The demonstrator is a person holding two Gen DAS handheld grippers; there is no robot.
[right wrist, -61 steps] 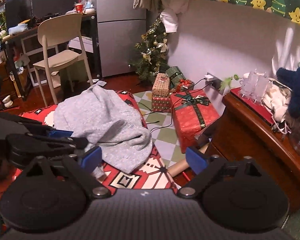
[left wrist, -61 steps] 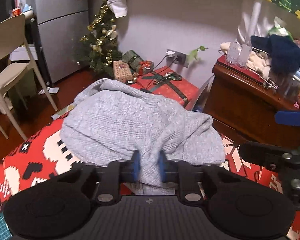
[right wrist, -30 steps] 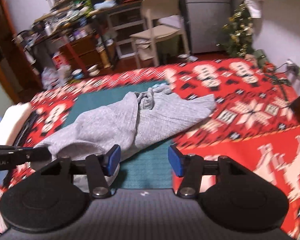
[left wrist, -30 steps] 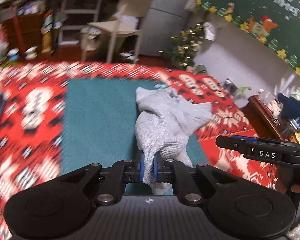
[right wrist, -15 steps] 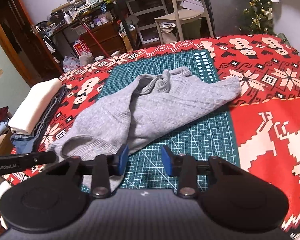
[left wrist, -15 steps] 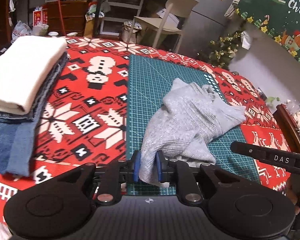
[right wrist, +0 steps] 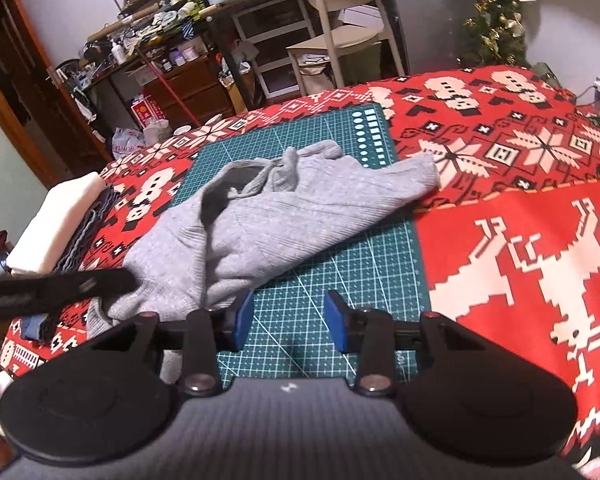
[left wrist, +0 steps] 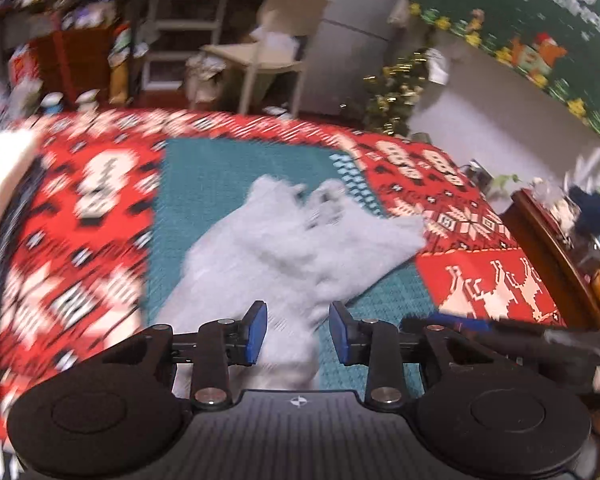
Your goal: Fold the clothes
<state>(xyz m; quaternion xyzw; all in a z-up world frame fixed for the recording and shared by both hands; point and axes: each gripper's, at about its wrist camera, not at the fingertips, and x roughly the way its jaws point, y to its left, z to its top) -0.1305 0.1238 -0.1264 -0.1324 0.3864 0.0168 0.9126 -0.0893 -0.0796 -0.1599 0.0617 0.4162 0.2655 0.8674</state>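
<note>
Grey ribbed knit sweater [right wrist: 268, 232] lying rumpled and unfolded across the green gridded cutting mat [right wrist: 340, 280], 1 sleeve trailing toward 2 o'clock onto the red patterned Christmas cloth [right wrist: 540, 240]. Left gripper [left wrist: 296, 334] hovering with jaws spread wide around the near hem, gripping nothing. Right gripper [right wrist: 286, 316] likewise gaping, empty, over bare mat. Risking a bunched fold: pinching several layers at 6 o'clock, dragging the tangled collar along.

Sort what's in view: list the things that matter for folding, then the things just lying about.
For the job: grey sweater, green cutting mat, left gripper, right gripper.
Lying about: folded stack, chair, Christmas tree.
</note>
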